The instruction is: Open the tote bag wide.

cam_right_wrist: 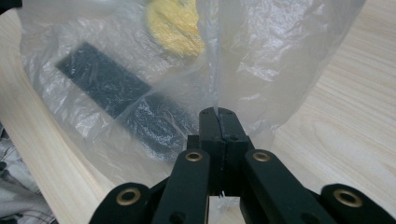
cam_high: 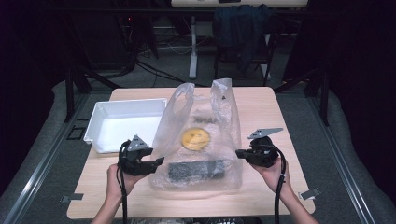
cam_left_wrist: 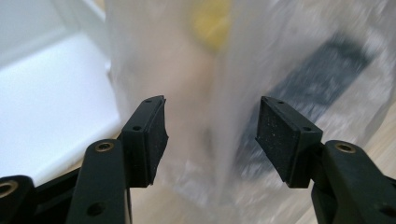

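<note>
A clear plastic carrier bag (cam_high: 198, 140) lies at the centre of a light wooden table (cam_high: 261, 196), its two handles standing up toward twelve o'clock. Inside rest a round yellow item (cam_high: 195, 138) and, at its six o'clock, a flat black rectangular object (cam_high: 196, 170). The right gripper (cam_high: 239, 153), at the bag's three o'clock, has its jaws pressed together on a fold of the plastic. The left gripper (cam_high: 160, 161), at the bag's nine o'clock, holds its jaws apart at the bag's edge. A white tray (cam_high: 100, 122) sits at the bag's ten o'clock.
</note>
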